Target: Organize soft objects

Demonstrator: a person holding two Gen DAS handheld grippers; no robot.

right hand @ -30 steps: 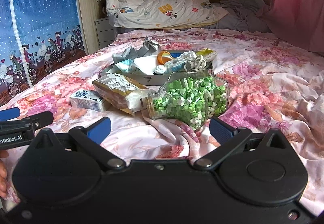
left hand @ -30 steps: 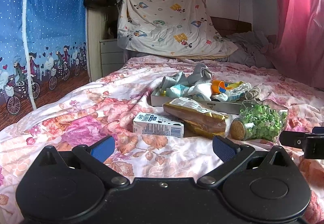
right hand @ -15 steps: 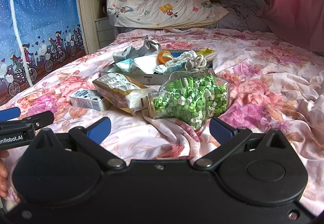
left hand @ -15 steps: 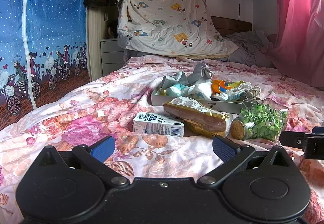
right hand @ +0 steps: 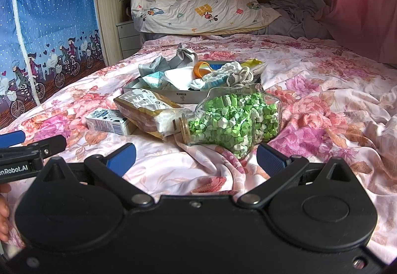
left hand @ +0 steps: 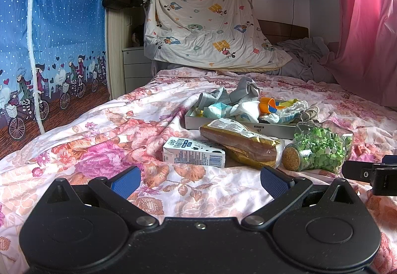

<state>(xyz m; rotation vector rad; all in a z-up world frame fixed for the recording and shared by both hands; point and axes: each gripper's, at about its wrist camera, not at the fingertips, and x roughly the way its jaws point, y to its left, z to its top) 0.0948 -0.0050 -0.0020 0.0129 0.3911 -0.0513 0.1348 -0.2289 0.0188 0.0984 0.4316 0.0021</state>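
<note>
A shallow grey box (left hand: 238,124) (right hand: 158,95) on the floral bed holds a heap of soft things: grey socks (left hand: 244,93) (right hand: 183,59), white cloths (left hand: 248,109), a knitted white piece (right hand: 223,73). In front of it lie a wrapped bread loaf (left hand: 238,140) (right hand: 146,110), a milk carton (left hand: 193,153) (right hand: 108,122) and a glass bottle of green paper stars (left hand: 320,147) (right hand: 230,122). My left gripper (left hand: 198,178) is open and empty, short of the carton. My right gripper (right hand: 196,158) is open and empty, just short of the bottle.
The floral bedspread (left hand: 99,135) is wrinkled. A cartoon sheet (left hand: 206,26) hangs at the bed's head. A blue printed curtain (left hand: 49,38) is on the left, a pink curtain (left hand: 367,26) on the right. A white drawer unit (left hand: 134,68) stands far left.
</note>
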